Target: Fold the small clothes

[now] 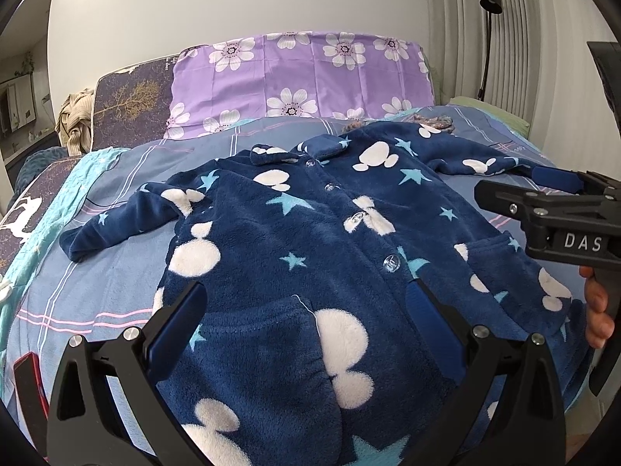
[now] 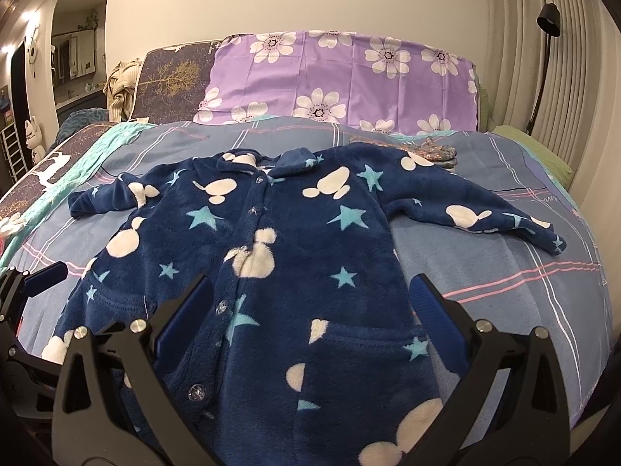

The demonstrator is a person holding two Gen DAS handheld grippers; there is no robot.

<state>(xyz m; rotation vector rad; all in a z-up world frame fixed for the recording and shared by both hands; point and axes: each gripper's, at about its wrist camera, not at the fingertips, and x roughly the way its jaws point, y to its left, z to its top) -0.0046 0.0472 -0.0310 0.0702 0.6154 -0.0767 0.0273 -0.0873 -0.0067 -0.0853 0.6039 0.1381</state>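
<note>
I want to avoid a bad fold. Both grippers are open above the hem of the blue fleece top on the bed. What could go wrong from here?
1. The fleece top is thick, so the left gripper or right gripper may pinch only the upper layer, or the blanket too.
2. The sleeves lie spread out and may drag or bunch.
3. The small folded cloth beside the shoulder could get pushed.

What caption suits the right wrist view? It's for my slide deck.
Open right gripper poised above a navy fleece jacket spread flat, sleeves out, on a plaid bedspread.
</note>
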